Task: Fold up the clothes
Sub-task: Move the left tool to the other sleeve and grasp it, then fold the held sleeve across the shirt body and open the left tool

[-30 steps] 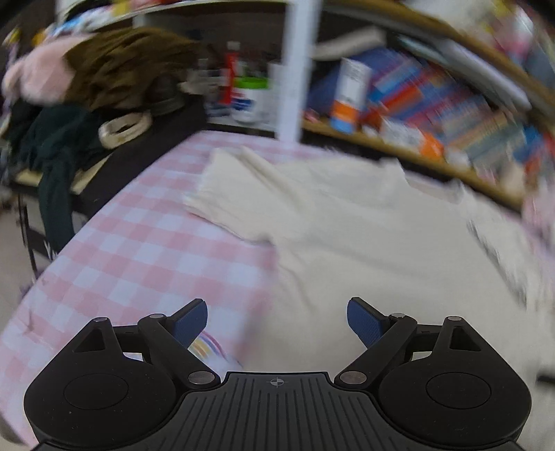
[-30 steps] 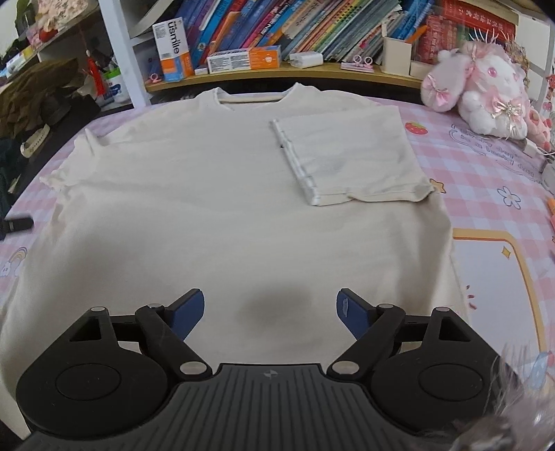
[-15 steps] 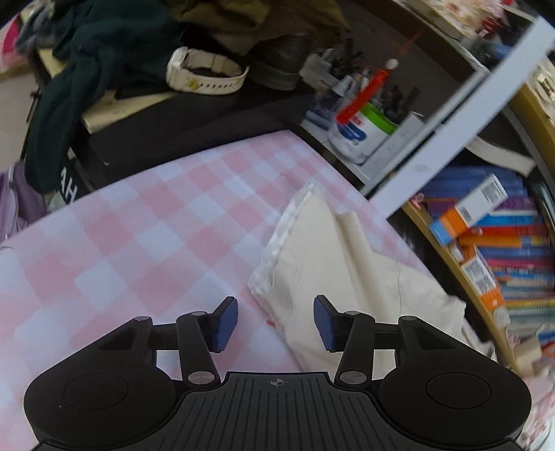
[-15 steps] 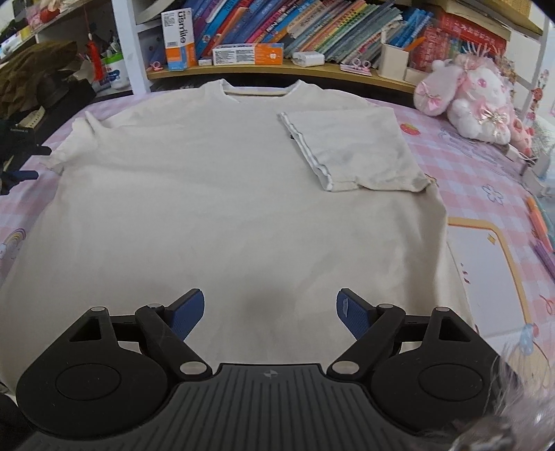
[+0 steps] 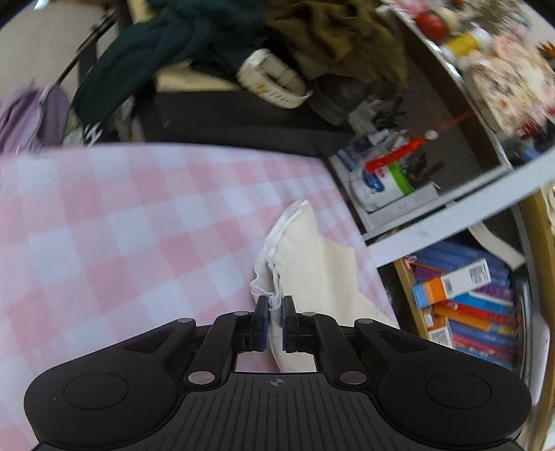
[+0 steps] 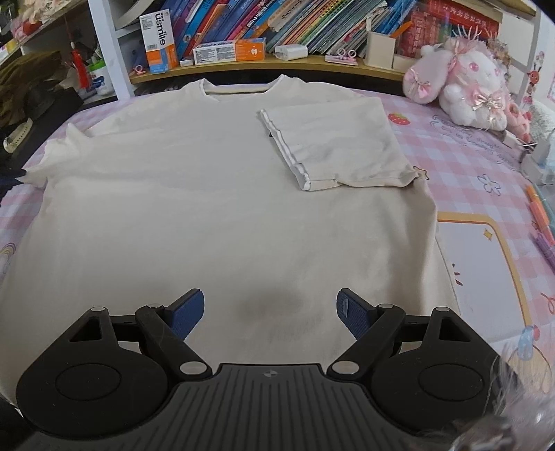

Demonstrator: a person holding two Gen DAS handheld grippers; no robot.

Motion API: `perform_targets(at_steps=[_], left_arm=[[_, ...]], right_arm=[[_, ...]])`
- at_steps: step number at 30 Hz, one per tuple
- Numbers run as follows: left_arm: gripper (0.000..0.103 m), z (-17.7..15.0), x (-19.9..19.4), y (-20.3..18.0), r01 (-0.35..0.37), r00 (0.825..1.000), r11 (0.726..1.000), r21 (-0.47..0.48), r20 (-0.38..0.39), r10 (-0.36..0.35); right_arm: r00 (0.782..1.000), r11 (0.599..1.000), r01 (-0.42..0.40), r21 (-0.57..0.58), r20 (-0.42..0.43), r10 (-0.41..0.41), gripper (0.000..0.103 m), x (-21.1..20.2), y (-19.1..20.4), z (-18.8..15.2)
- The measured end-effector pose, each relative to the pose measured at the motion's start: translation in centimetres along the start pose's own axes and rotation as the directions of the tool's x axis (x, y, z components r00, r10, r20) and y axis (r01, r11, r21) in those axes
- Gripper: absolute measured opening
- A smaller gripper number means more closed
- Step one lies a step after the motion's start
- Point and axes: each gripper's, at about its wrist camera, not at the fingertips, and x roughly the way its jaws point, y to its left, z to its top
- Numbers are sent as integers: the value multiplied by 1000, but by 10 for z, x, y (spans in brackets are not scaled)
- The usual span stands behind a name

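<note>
I have the left tongs (image 5: 275,324) clenched on the hem of the T-shirt's sleeve (image 5: 305,256), the white edge bunched between the blue pads (image 5: 264,322). That sleeve lies out on the pink checked tabletop (image 5: 104,243), near the corner beside the white shelf post (image 5: 468,211).

My right tongs (image 6: 270,312) are released, jaws spread wide with nothing between them, hovering over the lower part of the cream T-shirt (image 6: 194,194). The shirt lies flat on the tabletop, neckline towards the bookshelf (image 6: 277,24). Its other sleeve (image 6: 333,145) is already folded in across the chest, white hem running diagonally.

A pink plush toy (image 6: 458,86) sits at the far right corner, apart from the shirt. A dark smudge (image 6: 274,301) shows on the fabric just ahead of the right tongs.
</note>
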Motion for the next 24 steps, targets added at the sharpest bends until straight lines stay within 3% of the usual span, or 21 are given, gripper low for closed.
perform_targets(at_steps=[2, 4, 7, 8, 9, 10, 11, 12, 13, 14, 15, 17, 18, 20, 21, 22, 24], left_arm=[[5, 1, 3, 2, 12, 1000, 998, -60, 12, -12], [5, 0, 3, -10, 26, 999, 999, -28, 36, -25], [5, -8, -3, -51, 87, 995, 987, 136, 36, -93], [5, -12, -6, -68, 118, 992, 970, 211, 24, -126], [5, -24, -10, -88, 155, 987, 937, 313, -6, -161], [5, -41, -15, -110, 193, 981, 874, 446, -59, -186], [5, -58, -19, -131, 232, 972, 790, 567, -117, -202], [6, -82, -21, -144, 274, 962, 686, 674, -192, -195], [7, -106, -23, -157, 319, 948, 564, 762, -267, -175], [8, -136, -22, -161, 367, 929, 417, 832, -348, -123], [16, -156, -17, -160, 378, 923, 317, 870, -381, -55], [16, -196, -8, -158, 404, 906, 114, 908, -414, 90], [17, -206, -2, -152, 378, 911, 78, 923, -385, 146], [30, -208, 2, -143, 319, 925, 115, 941, -335, 179], [43, -208, 4, -139, 290, 930, 137, 947, -313, 191], [58, -203, 1, -138, 278, 935, 195, 941, -311, 168], [69, -185, -7, -134, 255, 951, 334, 907, -299, 85]], right_arm=[[1000, 1000, -11, -7, -2, 11, 83, 2, -3, 1], [1000, 1000, -19, -13, -3, 19, 83, 3, -7, 2], [1000, 1000, -25, -10, -3, 25, 83, 3, -14, 2], [1000, 1000, -25, -5, -2, 25, 83, 3, -17, 2], [1000, 1000, -23, 3, -2, 23, 83, 3, -19, 3], [1000, 1000, -21, 14, -2, 21, 83, 4, -23, 3], [1000, 999, -21, 26, -2, 21, 83, 4, -26, 3], [1000, 999, -21, 38, -4, 21, 83, 5, -28, 3], [1000, 999, -23, 47, -6, 23, 83, 6, -30, 3], [1000, 998, -25, 54, -10, 26, 83, 7, -32, 3], [999, 998, -29, 58, -15, 30, 83, 9, -33, 2], [999, 998, -35, 58, -23, 36, 83, 10, -33, 1], [999, 998, -37, 56, -26, 38, 83, 11, -33, 0], [999, 998, -36, 51, -29, 38, 83, 10, -33, -2], [999, 998, -34, 50, -31, 36, 83, 10, -34, -3], [999, 998, -32, 53, -35, 33, 83, 10, -35, -4], [999, 998, -25, 66, -44, 28, 83, 10, -38, -7]])
